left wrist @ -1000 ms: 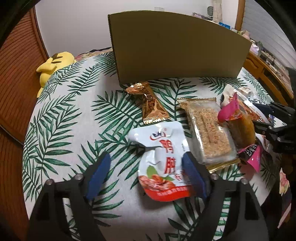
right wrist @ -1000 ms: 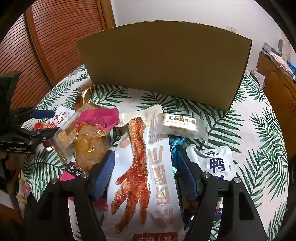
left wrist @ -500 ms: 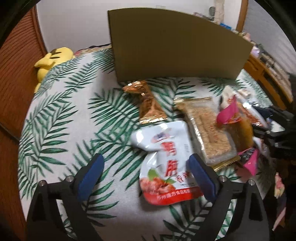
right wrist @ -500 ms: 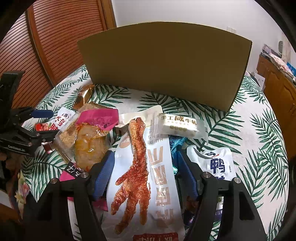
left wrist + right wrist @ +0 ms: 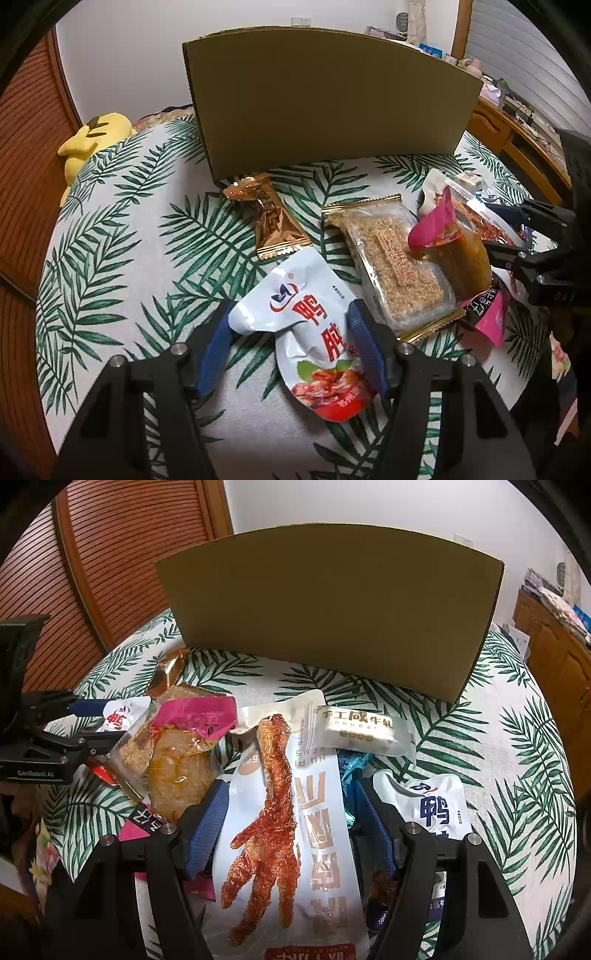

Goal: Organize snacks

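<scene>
Closing my left hand-held gripper [image 5: 291,343] on the white duck pouch [image 5: 314,339], not yet pinched; right hand-held gripper [image 5: 288,830] open astride the chicken-foot pack [image 5: 291,834]. Progress: approx. nil, every snack lies loose on the worktop [image 5: 122,236]. Cardboard box [image 5: 332,103] stands behind; gold wrapper [image 5: 273,225] and sesame bar [image 5: 399,269] crowd nearby.
</scene>
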Motion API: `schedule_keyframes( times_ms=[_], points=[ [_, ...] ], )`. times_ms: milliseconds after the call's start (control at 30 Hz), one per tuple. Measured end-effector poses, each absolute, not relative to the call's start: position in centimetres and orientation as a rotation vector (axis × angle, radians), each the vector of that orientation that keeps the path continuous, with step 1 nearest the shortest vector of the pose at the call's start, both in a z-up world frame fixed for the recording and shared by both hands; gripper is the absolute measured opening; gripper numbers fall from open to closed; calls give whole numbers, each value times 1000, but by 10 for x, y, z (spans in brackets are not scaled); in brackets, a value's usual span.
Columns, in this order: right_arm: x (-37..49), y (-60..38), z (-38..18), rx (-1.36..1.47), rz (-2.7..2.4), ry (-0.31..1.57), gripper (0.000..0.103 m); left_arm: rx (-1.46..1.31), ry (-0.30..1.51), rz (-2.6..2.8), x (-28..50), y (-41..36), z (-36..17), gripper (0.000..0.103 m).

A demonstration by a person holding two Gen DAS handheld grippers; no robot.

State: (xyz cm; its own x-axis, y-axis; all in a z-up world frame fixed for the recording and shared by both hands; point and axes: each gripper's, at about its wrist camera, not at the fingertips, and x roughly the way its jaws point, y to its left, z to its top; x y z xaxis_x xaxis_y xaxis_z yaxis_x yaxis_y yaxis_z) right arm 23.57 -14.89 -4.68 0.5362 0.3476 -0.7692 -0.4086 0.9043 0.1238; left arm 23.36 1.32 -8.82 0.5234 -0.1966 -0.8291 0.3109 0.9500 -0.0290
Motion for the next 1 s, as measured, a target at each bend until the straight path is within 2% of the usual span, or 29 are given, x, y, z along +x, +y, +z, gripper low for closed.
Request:
schedule_keyframes(
  times_ms=[300,400,500,533,600,633,1000],
  points=[
    [236,-143,-48,-102,441,902,72,107,978,-274,230,24,-89,67],
    [237,-142,-48,-104,440,903,72,115,962,-282,227,24,-90,65],
    [238,-141,-47,-108,439,905,72,100,945,-302,224,25,-89,57],
    [237,-143,-47,-107,440,904,72,88,939,-313,223,27,-88,50],
    [238,-142,-48,-113,443,910,72,61,935,-328,221,29,-87,45],
    [238,-142,-48,-116,447,917,72,52,931,-340,220,29,-87,29],
    [242,-142,-46,-145,493,965,69,25,879,-344,206,29,-79,23]
  ],
)
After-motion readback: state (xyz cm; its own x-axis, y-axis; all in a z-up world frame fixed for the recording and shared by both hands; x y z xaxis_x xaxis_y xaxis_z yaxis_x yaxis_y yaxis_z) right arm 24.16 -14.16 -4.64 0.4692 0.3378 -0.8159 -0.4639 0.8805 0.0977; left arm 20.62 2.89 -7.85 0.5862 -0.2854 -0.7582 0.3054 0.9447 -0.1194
